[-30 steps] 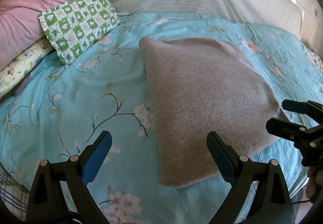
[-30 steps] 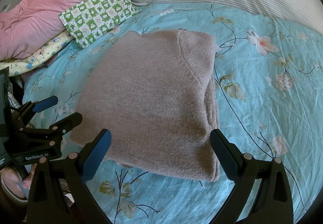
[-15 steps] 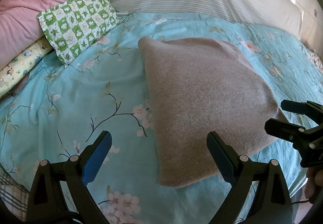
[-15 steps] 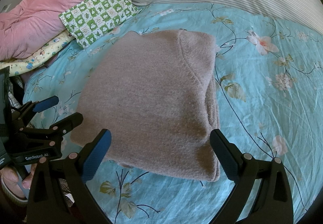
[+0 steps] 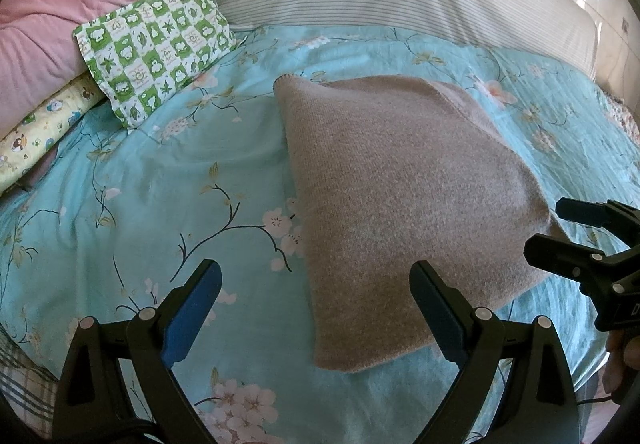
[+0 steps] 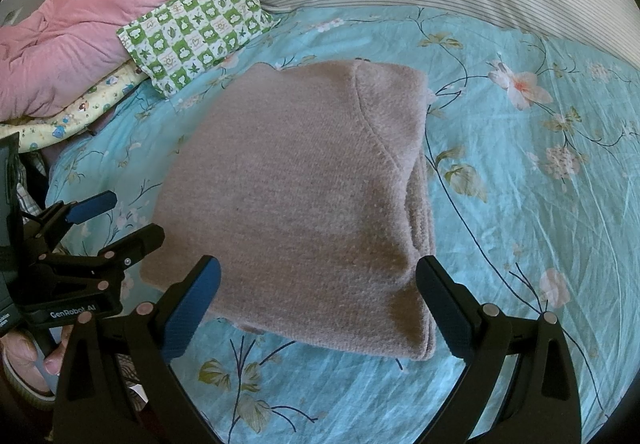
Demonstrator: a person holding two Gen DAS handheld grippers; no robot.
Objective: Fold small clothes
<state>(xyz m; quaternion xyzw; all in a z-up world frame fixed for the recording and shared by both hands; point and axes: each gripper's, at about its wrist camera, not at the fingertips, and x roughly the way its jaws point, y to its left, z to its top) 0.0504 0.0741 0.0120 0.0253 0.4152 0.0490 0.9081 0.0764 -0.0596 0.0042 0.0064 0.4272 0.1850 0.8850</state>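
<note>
in the left wrist view our left gripper (image 5: 316, 308) gapes wide, empty, above the folded grey-brown knitted sweater (image 5: 400, 196) lying on the turquoise floral bedsheet (image 5: 160, 184). in the right wrist view our right gripper (image 6: 320, 304) is likewise spread, holding nothing, over the sweater's near edge; a green-and-white checked pillow (image 6: 196, 32) sits beyond.

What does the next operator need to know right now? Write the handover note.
Left gripper: open, holding nothing, hovering at the near left edge of the sweater.
Right gripper: open, holding nothing, over the sweater's near edge.
The beige sweater lies folded into a compact rectangle on the blue floral bedsheet, layers stacked along its right side. The green checked pillow sits beyond it, clear of it.
Done: folding looks complete.
Left: possibly only straightening the edges, or moving it aside; no other garment to fold is in view.
</note>
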